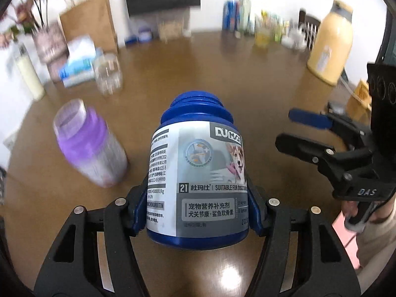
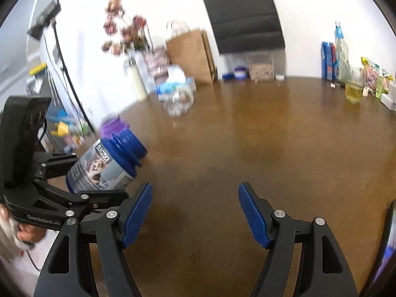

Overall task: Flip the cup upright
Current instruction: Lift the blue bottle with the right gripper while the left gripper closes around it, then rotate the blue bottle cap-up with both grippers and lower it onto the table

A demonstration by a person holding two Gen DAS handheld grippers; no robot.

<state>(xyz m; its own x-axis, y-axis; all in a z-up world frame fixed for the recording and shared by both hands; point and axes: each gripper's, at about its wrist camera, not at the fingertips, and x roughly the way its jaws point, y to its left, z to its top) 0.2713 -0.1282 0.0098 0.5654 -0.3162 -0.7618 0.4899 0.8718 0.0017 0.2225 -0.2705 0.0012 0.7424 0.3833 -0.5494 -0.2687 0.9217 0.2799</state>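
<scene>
A blue plastic jar (image 1: 198, 180) with a grey dog-picture label and no lid is the cup-like object. My left gripper (image 1: 198, 209) is shut on its lower body, blue pads pressing both sides. The jar tilts with its open threaded mouth pointing away and upward, over the brown table (image 1: 222, 74). In the right wrist view the same jar (image 2: 104, 165) leans with its mouth toward the upper right, held at the far left. My right gripper (image 2: 195, 210) stands open over bare table, holding nothing; it shows as the right gripper (image 1: 297, 132) to the jar's right.
A translucent cup with a purple band (image 1: 89, 146) stands left of the jar, a clear glass (image 1: 109, 74) behind it. A cream flask (image 1: 329, 42) is at the far right. A paper bag (image 2: 193, 54), bottles and a glass of yellow liquid (image 2: 354, 89) line the back edge.
</scene>
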